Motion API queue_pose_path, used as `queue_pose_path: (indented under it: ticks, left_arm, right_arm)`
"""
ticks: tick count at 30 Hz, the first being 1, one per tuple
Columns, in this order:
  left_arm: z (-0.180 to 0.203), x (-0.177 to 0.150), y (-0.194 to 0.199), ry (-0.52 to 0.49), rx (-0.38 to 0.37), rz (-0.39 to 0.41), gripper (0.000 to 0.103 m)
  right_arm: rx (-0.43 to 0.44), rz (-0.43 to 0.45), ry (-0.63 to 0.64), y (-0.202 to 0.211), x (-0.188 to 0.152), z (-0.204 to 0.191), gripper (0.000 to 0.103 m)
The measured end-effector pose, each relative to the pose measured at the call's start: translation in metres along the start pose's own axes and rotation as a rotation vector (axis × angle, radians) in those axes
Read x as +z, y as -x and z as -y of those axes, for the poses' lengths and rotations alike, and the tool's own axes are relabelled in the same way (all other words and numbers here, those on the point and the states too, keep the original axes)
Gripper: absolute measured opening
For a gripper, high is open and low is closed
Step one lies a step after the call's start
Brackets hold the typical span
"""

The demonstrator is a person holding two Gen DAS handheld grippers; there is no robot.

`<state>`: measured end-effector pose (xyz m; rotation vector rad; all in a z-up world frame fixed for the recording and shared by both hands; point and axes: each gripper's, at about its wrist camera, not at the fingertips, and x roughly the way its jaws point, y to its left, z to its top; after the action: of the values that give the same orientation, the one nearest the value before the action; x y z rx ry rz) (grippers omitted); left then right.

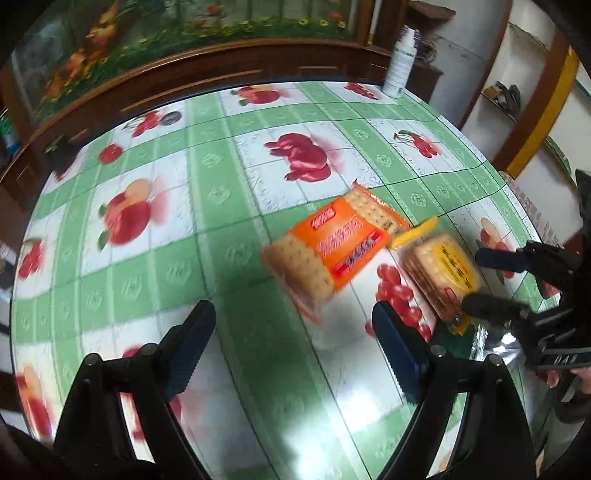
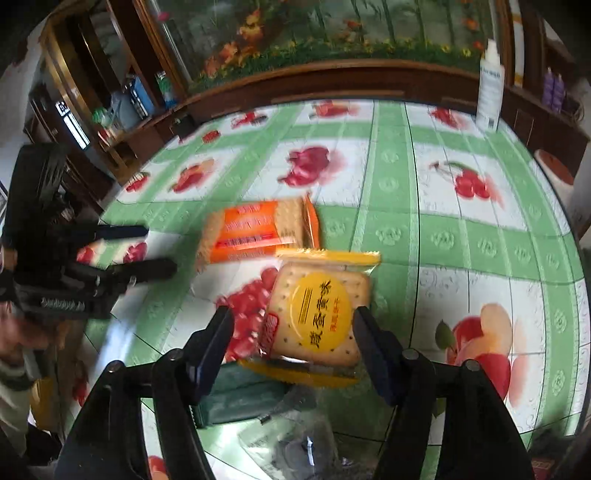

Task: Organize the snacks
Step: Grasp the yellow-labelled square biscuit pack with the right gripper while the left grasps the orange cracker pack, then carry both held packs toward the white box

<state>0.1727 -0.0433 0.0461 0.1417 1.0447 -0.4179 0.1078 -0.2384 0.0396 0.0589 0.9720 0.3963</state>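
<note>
Two cracker packs (image 2: 258, 230) (image 2: 317, 317) lie side by side on the table (image 2: 461, 240).

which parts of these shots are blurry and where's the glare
Left wrist view: the orange cracker pack and tablecloth are motion-smeared, with white glare near the bottom. Right wrist view: the yellow cracker pack is fairly sharp, the left gripper blurred.

A table (image 2: 461, 236) wears a shiny green and white cloth with red fruit pictures. A tall white bottle (image 2: 490, 96) stands at its far right edge. Behind it runs a dark wooden cabinet (image 2: 332, 83) with a flower picture (image 2: 332, 33) above. Shelves (image 2: 110, 103) stand far left.
</note>
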Motion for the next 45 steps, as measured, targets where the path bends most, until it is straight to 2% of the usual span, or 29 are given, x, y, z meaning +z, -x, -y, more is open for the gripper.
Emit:
queue_pose_path:
  ticks: [2,4,5,10,13,17,19,20,21,23,24,32,38,45]
  left_arm:
    - [-0.003,0.005,-0.003,-0.005,-0.03,0.009,0.087]
    - [-0.001,0.012,-0.009,-0.044,-0.063,0.004,0.087]
    - [0.001,0.015,-0.011,-0.073,-0.066,0.004,0.087]
    - [0.021,0.029,-0.031,-0.226,-0.067,-0.026,0.087]
    - [0.026,0.033,-0.047,-0.263,-0.058,-0.069,0.087]
    - [0.029,0.038,-0.068,-0.283,-0.025,-0.096,0.088]
    - [0.028,0.041,-0.071,-0.249,-0.049,-0.084,0.088]
    - [0.028,0.042,-0.071,-0.241,-0.049,-0.077,0.083]
    - [0.03,0.041,-0.07,-0.239,-0.053,-0.068,0.075]
    - [0.035,0.039,-0.065,-0.266,-0.044,-0.059,0.063]
    - [0.038,0.036,-0.062,-0.273,-0.028,-0.058,0.06]
    - [0.029,0.01,-0.03,-0.178,0.04,-0.043,0.059]
    - [0.02,-0.013,0.022,-0.108,0.073,0.016,0.059]
    - [0.021,-0.058,0.09,-0.051,0.121,0.098,0.059]
  right_arm:
    - [-0.022,0.007,0.012,-0.001,-0.001,-0.001,0.066]
    - [-0.05,0.047,0.01,0.004,0.002,0.0,0.078]
    - [-0.066,0.04,0.0,0.004,0.005,0.001,0.088]
    - [-0.014,-0.036,-0.077,-0.009,0.015,0.005,0.088]
    - [-0.065,-0.06,-0.064,-0.016,0.014,0.0,0.088]
    - [-0.085,-0.102,-0.05,-0.029,0.013,-0.001,0.088]
    - [-0.105,-0.125,-0.036,-0.036,0.011,0.0,0.084]
    - [-0.108,-0.13,-0.03,-0.039,0.009,0.001,0.079]
    - [-0.123,-0.116,-0.011,-0.038,0.009,-0.001,0.073]
    - [-0.117,-0.115,-0.012,-0.036,0.007,0.0,0.072]
    - [-0.111,-0.112,-0.018,-0.035,0.007,0.002,0.072]
    - [-0.051,-0.059,-0.029,-0.019,0.003,-0.009,0.071]
    - [-0.002,-0.009,0.006,-0.001,0.005,-0.036,0.071]
    - [0.094,0.042,0.037,0.023,-0.007,-0.071,0.069]
